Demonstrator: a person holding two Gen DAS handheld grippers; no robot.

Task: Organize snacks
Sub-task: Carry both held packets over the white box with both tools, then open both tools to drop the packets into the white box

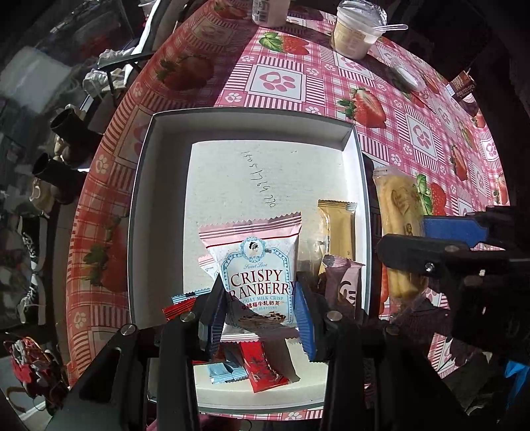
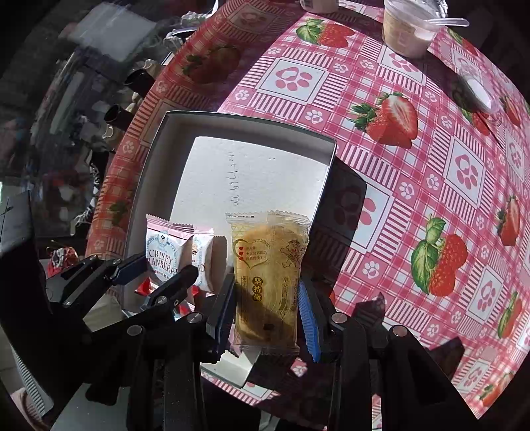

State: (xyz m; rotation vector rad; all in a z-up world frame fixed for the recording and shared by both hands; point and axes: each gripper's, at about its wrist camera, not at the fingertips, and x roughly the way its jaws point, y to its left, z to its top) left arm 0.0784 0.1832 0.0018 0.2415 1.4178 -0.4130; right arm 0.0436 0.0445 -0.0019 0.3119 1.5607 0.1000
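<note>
I see a table covered by a pink checked plastic cloth printed with strawberries and paw marks (image 1: 281,79). On it rests a shallow rectangular cardboard box with a white interior (image 1: 251,159), near the table edge.

My left gripper (image 1: 261,318) points down into the box, its blue-padded jaws partly closed and clamped on both sides of a pink-and-white "Crispy Cranberry" snack packet (image 1: 256,265), which hangs over the box floor. Below it lie a red wrapper (image 1: 261,368) and a small pale-blue wrapper (image 1: 225,371). At the right wall of the box lie a gold bar wrapper (image 1: 338,228) and a brown bar wrapper (image 1: 343,285).

My right gripper (image 2: 265,315) holds a translucent yellow packet containing a round pastry (image 2: 268,265); its jaws are partly closed and press both edges of the packet, above the box's right rim.

At the far edge stands a clear plastic cup with a plastic spoon (image 1: 356,31).
</note>
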